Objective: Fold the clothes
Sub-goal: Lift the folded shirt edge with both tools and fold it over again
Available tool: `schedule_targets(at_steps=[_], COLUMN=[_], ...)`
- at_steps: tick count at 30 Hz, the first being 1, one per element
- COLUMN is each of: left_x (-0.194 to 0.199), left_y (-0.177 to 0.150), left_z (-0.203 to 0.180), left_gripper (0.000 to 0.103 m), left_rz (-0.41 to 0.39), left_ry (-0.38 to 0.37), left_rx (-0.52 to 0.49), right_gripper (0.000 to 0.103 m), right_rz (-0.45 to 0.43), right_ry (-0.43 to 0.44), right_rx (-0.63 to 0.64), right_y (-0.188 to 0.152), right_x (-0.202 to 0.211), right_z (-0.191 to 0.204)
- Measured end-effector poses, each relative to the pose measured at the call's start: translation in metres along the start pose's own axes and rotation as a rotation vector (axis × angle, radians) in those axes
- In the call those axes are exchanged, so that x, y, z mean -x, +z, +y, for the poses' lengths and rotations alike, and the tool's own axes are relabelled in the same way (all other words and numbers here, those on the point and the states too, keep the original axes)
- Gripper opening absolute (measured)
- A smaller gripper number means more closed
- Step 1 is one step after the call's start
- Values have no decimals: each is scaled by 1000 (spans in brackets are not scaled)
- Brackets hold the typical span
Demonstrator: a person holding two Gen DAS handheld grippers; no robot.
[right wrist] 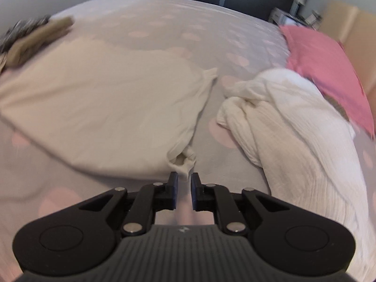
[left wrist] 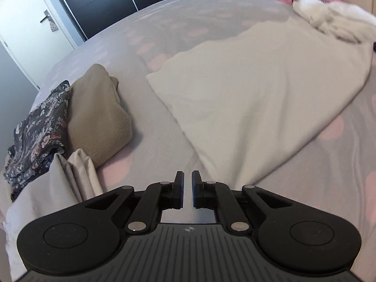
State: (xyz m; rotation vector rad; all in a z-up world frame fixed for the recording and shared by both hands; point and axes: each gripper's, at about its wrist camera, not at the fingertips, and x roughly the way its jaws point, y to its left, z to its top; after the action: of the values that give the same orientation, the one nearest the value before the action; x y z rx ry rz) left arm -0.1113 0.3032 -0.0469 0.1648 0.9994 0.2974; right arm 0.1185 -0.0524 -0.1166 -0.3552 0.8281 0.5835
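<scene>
Right wrist view: our right claw (right wrist: 184, 180) sits a little apart, empty, near the cream cloth's (right wrist: 105, 108) bunched corner at 12 o'clock, maybe to grab it. Our left claw (left wrist: 188, 179), nearly together, holds nothing over the bed (left wrist: 199, 18).

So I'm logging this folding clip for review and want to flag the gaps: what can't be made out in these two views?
- Floral garment, left wrist view: partly behind the tan fleece; smeared by blur in the right wrist view.
- White ribbed garment, right wrist view: runs off the right edge; shape unclear.
- Cream garment: its type is unclear; its near corner sits just ahead of the right gripper.
- Left gripper: jaws slightly apart, holding nothing.
</scene>
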Motion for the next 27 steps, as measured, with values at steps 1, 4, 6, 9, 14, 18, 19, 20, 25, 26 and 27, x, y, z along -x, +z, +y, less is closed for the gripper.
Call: schedule_targets(at_steps=[1,4,6,9,14,18,19,20,25,26,27], left_x=[1,3,0,-3,1,-3,-6,-9,-31,-35,-38], left_y=[3,10,13,12,7,-12,-18,-24,-48,-51,-52], left_z=[-1,-1,0,-7,-39,-85,-94,-101,-122,-124,-125], left_gripper=[5,5,5,5,5,21,28,40,47,47,47], left_rz=[-2,2,20,29,-20,-70,-78,-77,-26,-21,-25], left_ry=[1,-5,-24,33,107,207,224,230,262,272,284], left_rx=[13,50,73,33,-175,-503,-574,-631,-848,-877,-888], right_gripper=[10,11,14,14,33,55,58,60,64,64,64], right_rz=[-14,-34,-61,-73,-151,-185,-192,-191,-117,-108,-110], right_ry=[6,31,50,14,-81,-176,-202,-222,-240,-253,-271], right_rx=[-65,-274,-365,-218,253,643,755,846,1094,1128,1161], right_y=[3,8,9,11,-5,-35,-46,-55,-87,-91,-96], right_x=[2,9,13,14,17,8,4,0,-19,-23,-27], right_z=[-7,-32,-44,-21,45,88,98,105,115,115,114])
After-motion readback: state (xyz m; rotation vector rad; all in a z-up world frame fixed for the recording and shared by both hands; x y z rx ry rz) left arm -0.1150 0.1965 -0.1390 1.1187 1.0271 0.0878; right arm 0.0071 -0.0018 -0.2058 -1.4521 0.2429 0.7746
